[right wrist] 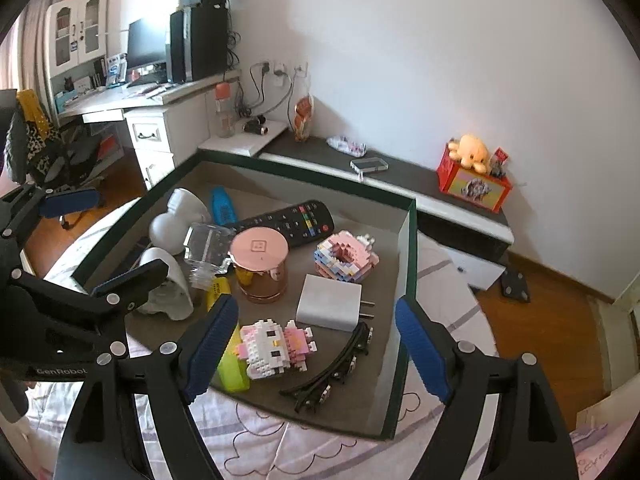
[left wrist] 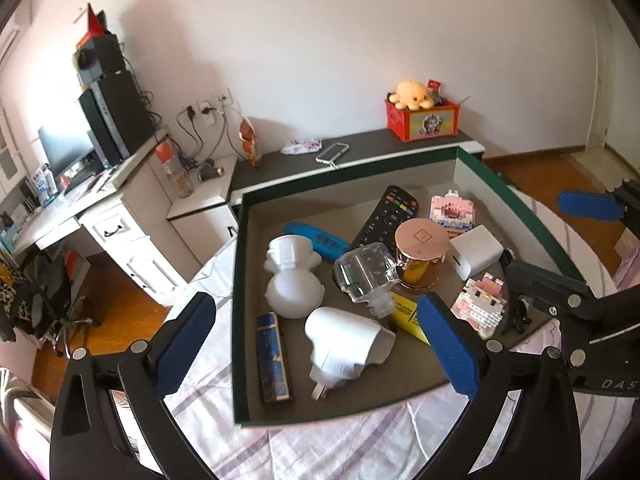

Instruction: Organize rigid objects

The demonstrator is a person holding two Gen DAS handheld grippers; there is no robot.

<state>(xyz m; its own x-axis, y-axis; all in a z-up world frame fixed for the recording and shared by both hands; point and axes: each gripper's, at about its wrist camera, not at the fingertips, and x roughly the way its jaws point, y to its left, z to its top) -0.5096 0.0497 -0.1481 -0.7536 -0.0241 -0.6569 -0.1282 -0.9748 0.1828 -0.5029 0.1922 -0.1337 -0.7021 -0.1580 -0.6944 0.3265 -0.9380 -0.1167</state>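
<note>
A green-rimmed box (left wrist: 239,320) (right wrist: 408,280) lies on the bed and holds several rigid items. Among them are a black remote (left wrist: 384,216) (right wrist: 288,220), a white figure (left wrist: 292,276), a clear glass bottle (left wrist: 364,276), a rose-gold lidded jar (left wrist: 420,248) (right wrist: 260,264), a white charger (left wrist: 476,252) (right wrist: 330,302), a brick cat (right wrist: 276,348), a white plug adapter (left wrist: 348,344) and black hair clips (right wrist: 332,368). My left gripper (left wrist: 316,300) hovers open above the box's near left part. Over the near right part my right gripper (right wrist: 316,308) stands open. Neither holds anything.
The box rests on a pink striped bedsheet (left wrist: 320,448). Behind it runs a dark low shelf (left wrist: 360,152) with a phone case and a red toy box (left wrist: 422,120). A white desk (left wrist: 100,216) with a monitor stands at the left, over a wooden floor.
</note>
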